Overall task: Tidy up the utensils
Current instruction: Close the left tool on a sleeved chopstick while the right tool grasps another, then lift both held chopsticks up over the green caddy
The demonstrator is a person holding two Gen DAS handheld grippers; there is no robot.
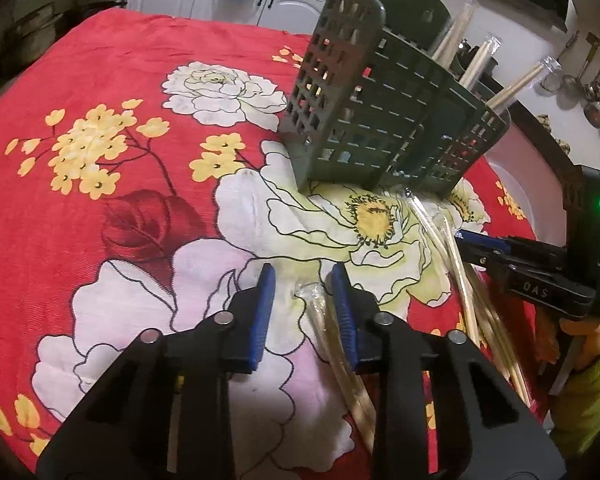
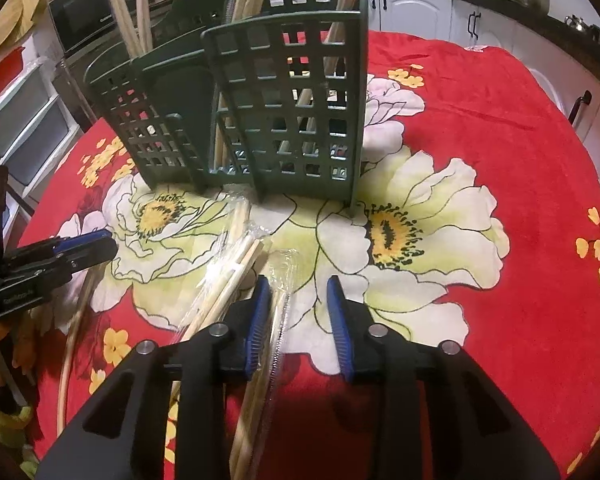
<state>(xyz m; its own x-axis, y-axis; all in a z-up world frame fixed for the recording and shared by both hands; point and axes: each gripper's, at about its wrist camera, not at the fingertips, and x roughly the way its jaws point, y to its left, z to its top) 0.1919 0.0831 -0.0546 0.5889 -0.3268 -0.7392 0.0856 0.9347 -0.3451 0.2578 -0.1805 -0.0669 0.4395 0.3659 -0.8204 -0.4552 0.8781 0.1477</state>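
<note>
My left gripper (image 1: 302, 280) apart, wrapped chopsticks (image 1: 320, 312) between blades near right one; right gripper (image 2: 298, 292) apart, wrapped pair (image 2: 278, 312) beside left blade.

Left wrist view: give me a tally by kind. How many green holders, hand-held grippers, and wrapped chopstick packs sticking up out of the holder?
green holder: 1
Hand-held grippers: 2, the left hand-held gripper and the right hand-held gripper
wrapped chopstick packs showing above the holder's rim: 3
Total: 6
</note>
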